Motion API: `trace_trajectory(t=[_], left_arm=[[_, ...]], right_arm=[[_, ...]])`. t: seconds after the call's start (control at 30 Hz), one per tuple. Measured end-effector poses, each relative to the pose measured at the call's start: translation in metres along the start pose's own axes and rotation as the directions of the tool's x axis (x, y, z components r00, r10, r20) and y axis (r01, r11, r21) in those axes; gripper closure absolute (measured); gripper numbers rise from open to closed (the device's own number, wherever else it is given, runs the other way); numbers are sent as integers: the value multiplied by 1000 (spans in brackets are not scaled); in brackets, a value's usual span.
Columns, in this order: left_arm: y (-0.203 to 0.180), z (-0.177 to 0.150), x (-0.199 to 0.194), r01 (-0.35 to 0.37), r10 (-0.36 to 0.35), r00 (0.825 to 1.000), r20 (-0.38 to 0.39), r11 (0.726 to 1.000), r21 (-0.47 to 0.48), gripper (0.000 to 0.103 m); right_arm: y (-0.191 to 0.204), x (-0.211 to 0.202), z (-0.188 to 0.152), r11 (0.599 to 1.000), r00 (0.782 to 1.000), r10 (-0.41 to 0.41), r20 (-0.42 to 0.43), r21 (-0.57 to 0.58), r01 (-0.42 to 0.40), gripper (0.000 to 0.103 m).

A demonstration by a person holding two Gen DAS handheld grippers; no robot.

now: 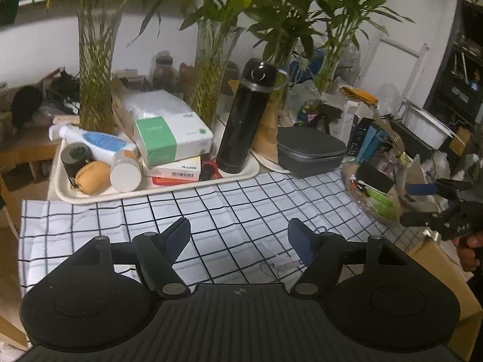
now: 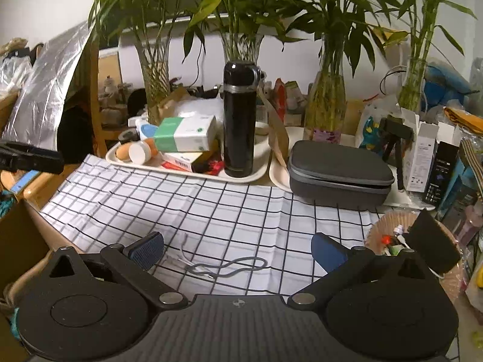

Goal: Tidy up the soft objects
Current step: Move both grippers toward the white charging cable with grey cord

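A white cloth with a black grid (image 1: 229, 208) (image 2: 211, 208) lies spread over the table. On it, near the front edge, rest a looped grey cord (image 2: 232, 267) and a thin white cable (image 2: 181, 255) (image 1: 280, 261). My left gripper (image 1: 238, 238) hangs open above the cloth, nothing between its blue pads. My right gripper (image 2: 238, 252) is open too, its fingers on either side of the grey cord and above it. In the left wrist view the right gripper (image 1: 419, 203) shows at the right edge, held by a hand (image 1: 471, 247).
A cream tray (image 1: 157, 191) (image 2: 184, 170) behind the cloth carries boxes, bottles and a tall black flask (image 1: 244, 120) (image 2: 240, 120). A grey zip case (image 2: 341, 172) sits to its right. A round basket (image 2: 377, 229) with a black sponge (image 2: 431, 241) stands at the cloth's right end. Glass vases of bamboo line the back.
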State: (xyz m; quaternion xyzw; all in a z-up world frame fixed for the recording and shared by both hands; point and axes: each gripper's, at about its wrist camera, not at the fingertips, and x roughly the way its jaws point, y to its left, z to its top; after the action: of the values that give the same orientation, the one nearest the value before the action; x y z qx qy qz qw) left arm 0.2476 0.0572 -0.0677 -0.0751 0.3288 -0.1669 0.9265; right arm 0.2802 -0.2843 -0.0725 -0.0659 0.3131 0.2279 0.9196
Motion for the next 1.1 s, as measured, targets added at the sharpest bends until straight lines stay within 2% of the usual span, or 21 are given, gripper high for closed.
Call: trace_trajectory(t=[0.33, 0.53, 0.77, 0.83, 0.9, 1.1], left_arm=[[12, -1, 37, 7, -5, 998, -55, 1000, 24, 32], [8, -1, 55, 29, -22, 997, -72, 995, 94, 32], [12, -6, 80, 97, -85, 987, -135, 992, 83, 32], [13, -6, 86, 111, -100, 984, -147, 991, 72, 32], [15, -6, 91, 114, -102, 982, -156, 991, 67, 32], [18, -8, 100, 92, -78, 979, -186, 993, 68, 32]], right_arm=[[-15, 31, 5, 999, 999, 1, -45, -52, -4, 0], [-23, 54, 7, 994, 996, 37, -77, -95, -44, 0], [-26, 81, 7, 979, 985, 125, -118, -148, -142, 1], [-28, 88, 6, 969, 980, 154, -128, -175, -175, 4], [-31, 97, 4, 960, 971, 184, -152, -184, -211, 12], [-32, 121, -2, 925, 941, 264, -212, -221, -309, 18]])
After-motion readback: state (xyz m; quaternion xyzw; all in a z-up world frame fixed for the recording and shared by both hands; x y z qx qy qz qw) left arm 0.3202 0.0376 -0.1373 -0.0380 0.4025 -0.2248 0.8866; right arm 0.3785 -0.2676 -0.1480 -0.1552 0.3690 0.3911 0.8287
